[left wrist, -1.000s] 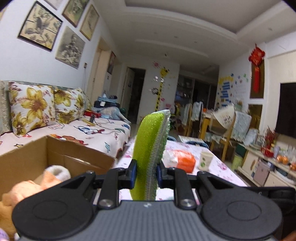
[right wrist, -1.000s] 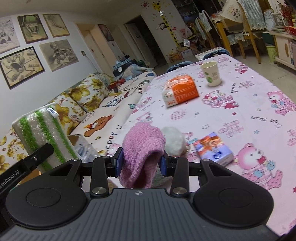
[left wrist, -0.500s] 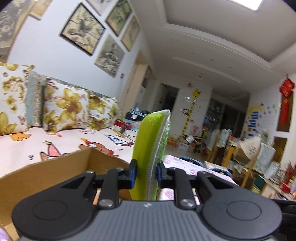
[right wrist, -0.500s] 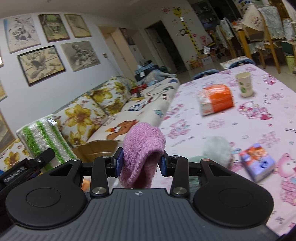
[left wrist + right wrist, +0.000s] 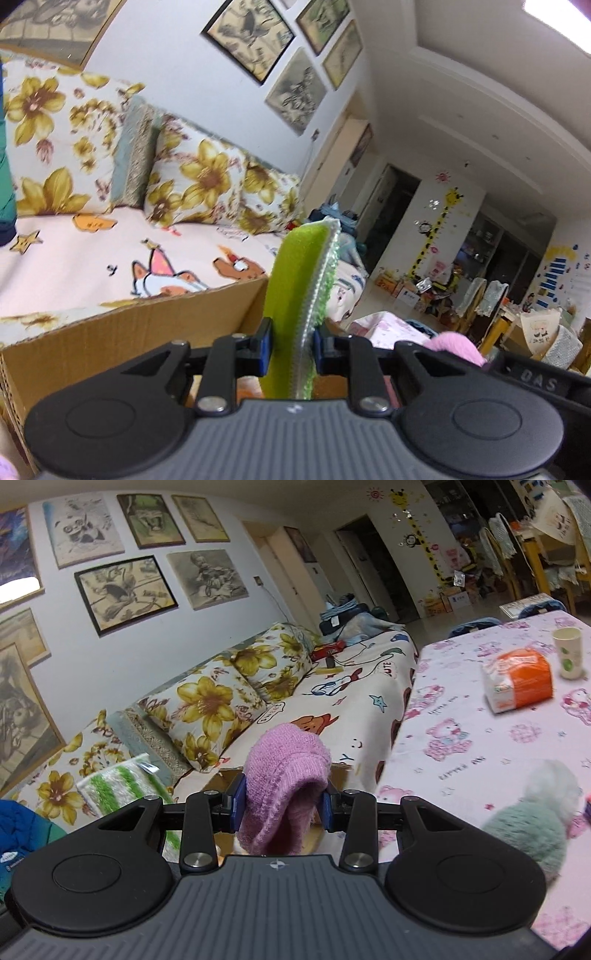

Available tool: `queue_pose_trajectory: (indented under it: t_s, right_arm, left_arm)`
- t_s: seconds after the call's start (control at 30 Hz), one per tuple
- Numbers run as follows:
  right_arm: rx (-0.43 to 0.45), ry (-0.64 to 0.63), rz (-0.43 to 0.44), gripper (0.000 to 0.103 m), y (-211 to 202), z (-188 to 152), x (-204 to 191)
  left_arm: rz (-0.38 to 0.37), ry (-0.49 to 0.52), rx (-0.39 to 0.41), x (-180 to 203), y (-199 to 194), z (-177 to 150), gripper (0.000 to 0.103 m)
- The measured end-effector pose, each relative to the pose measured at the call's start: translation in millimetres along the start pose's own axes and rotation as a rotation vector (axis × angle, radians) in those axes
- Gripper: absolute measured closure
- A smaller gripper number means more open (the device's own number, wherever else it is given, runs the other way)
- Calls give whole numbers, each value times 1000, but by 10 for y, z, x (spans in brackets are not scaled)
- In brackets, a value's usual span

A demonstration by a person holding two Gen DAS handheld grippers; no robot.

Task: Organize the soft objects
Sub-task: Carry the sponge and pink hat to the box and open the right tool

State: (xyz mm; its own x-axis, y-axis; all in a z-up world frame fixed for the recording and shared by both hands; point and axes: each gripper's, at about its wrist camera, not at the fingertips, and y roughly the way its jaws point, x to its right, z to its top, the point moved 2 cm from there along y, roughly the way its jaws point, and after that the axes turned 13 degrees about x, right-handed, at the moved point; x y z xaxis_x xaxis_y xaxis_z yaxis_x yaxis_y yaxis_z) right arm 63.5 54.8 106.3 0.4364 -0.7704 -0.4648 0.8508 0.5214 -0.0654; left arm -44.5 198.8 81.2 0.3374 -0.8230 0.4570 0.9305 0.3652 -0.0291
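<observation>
A green scrubbing pad is pinched edge-on by the left gripper, whose fingers are closed tight against its 2 faces. It is held upright above the open cardboard box, which stands beside the sofa. A pink knitted sock is clamped by the right gripper, its fingers drawn in against the bunched fabric, and it is carried just over the near edge of the same box, where the table ends.

Neither item has been released, so 2 deposits are judged still to be made. What already lies in the box cannot be made out clearly; only a sliver of something orange is glimpsed under the left gripper. On the table, a pale green fluffy item is still to be collected. An orange tissue pack and a paper cup are also left there; whether these count as soft objects cannot be told.
</observation>
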Motion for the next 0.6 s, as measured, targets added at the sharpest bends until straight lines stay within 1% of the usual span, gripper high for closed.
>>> queue_pose_trajectory:
  t_s: [0.13, 0.23, 0.3, 0.33, 0.37, 0.4, 0.43, 0.47, 0.53, 0.6]
  right_arm:
    - [-43, -9, 7, 53, 121, -95, -10]
    - [-71, -16, -3, 47, 135, -155, 17]
    - [-70, -27, -22, 31, 114, -168, 37]
    - [-63, -33, -33, 17, 121, -171, 26]
    - [-53, -35, -44, 12, 86, -154, 39]
    - [-47, -36, -49, 12, 73, -133, 39]
    - [-38, -37, -50, 10, 37, -104, 43]
    - [-26, -42, -53, 6, 0, -76, 40]
    - [2, -60, -62, 3, -72, -41, -5]
    - [23, -81, -71, 2, -167, 7, -23]
  left_arm:
    - [22, -22, -35, -108, 49, -21, 82]
    - [30, -37, -52, -152, 62, -23, 82]
    - [27, -32, -55, -144, 56, -25, 75]
    - [28, -25, -54, -130, 54, -24, 69]
    - [29, -19, -49, -122, 49, -18, 62]
    - [29, -12, -43, -115, 45, -17, 58]
    - [31, -1, -33, -97, 34, -9, 50]
    - [27, 12, -18, -76, 10, -2, 42]
    - [10, 37, 6, -44, -12, 12, 37]
    - [-11, 56, 25, -6, -34, 23, 36]
